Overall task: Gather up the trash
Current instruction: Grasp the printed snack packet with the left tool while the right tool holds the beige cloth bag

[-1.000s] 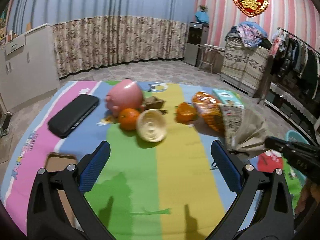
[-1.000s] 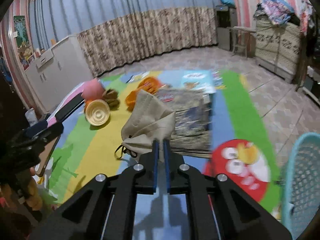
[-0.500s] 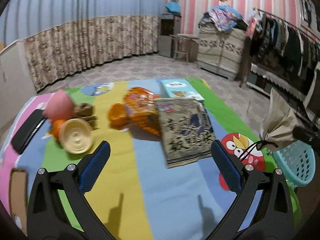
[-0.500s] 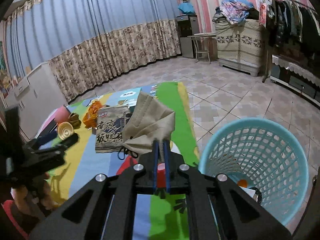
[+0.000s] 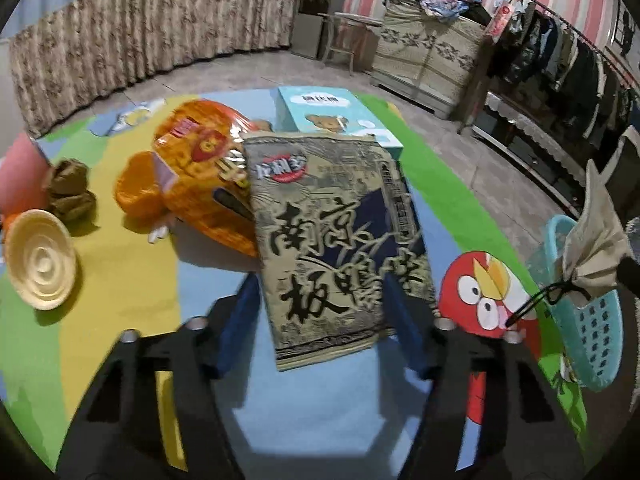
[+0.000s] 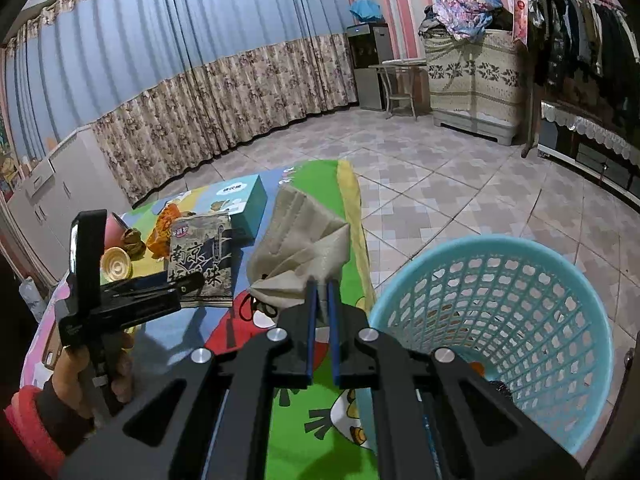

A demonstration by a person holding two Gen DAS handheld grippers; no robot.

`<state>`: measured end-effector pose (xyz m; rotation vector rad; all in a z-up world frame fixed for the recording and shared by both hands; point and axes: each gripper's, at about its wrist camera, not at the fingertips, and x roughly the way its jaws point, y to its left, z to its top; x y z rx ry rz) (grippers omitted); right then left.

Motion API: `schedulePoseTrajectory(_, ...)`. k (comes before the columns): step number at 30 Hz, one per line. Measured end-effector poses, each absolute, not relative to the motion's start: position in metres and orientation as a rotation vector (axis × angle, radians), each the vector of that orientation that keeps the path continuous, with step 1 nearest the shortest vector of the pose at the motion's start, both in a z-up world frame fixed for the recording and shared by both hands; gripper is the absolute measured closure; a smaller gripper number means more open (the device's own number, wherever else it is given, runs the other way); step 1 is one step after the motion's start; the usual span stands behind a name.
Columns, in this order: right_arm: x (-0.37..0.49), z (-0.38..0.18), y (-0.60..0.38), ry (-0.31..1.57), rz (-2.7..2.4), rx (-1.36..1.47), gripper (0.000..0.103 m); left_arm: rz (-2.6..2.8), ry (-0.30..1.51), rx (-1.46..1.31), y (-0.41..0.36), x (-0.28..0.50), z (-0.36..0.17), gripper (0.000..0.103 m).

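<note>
Mask (image 6: 304, 240) clamped in your right tongs (image 6: 323, 284), just left of the basket (image 6: 500, 320) rim, not yet over it; release here risks dropping it onto the mat (image 6: 320, 420). Left tongs (image 5: 324, 300) apart around the snack bag (image 5: 336, 232).

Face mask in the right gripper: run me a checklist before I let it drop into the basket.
1. Grip on the face mask: ok, the right gripper is shut on its lower edge.
2. Mask over the laundry-style blue basket opening: not ok, it hangs left of the rim, above the play mat.
3. Ear loops free: ok, they dangle clear of the rim.
4. Basket has room: ok, only a few items show at the bottom.
5. Left gripper out of the way: ok, open over the snack packet, apart from the basket.
</note>
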<state>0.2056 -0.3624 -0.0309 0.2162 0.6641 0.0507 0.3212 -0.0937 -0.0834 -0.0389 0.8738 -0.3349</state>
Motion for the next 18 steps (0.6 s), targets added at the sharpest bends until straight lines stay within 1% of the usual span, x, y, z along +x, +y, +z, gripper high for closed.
schedulePoseTrajectory(3,0.206,-0.030,-0.363,0.662,0.052,0.218,0.097,-0.330,0.866,-0.039,-0.092,0.319,-0.083,0.063)
schedulePoseTrajectory(4,0.206,-0.031,-0.364,0.658,0.055,0.222,0.097,-0.331,0.864,-0.037,-0.091,0.319,-0.083,0.071)
schedulePoseTrajectory(6,0.205,-0.031,-0.363,0.653,0.058,0.225,0.097,-0.334,0.858,-0.034,-0.090,0.316,-0.081,0.081)
schedulePoseTrajectory(7,0.205,-0.031,-0.363,0.652,0.061,0.224,0.097,-0.333,0.855,-0.032,-0.090,0.315,-0.080,0.090)
schedulePoseTrajectory(9,0.203,-0.031,-0.363,0.649,0.064,0.223,0.097,-0.331,0.847,-0.022,-0.089,0.310,-0.075,0.094)
schedulePoseTrajectory(10,0.202,-0.030,-0.363,0.647,0.066,0.223,0.097,-0.331,0.845,-0.018,-0.090,0.308,-0.073,0.099)
schedulePoseTrajectory(11,0.202,-0.030,-0.364,0.644,0.068,0.226,0.097,-0.331,0.841,-0.011,-0.091,0.306,-0.070,0.100)
schedulePoseTrajectory(14,0.198,-0.029,-0.367,0.635,0.067,0.225,0.097,-0.315,0.799,0.016,-0.089,0.291,-0.054,0.100)
schedulePoseTrajectory(18,0.190,-0.023,-0.370,0.615,0.064,0.234,0.097,-0.316,0.695,0.039,-0.094,0.261,-0.016,0.101)
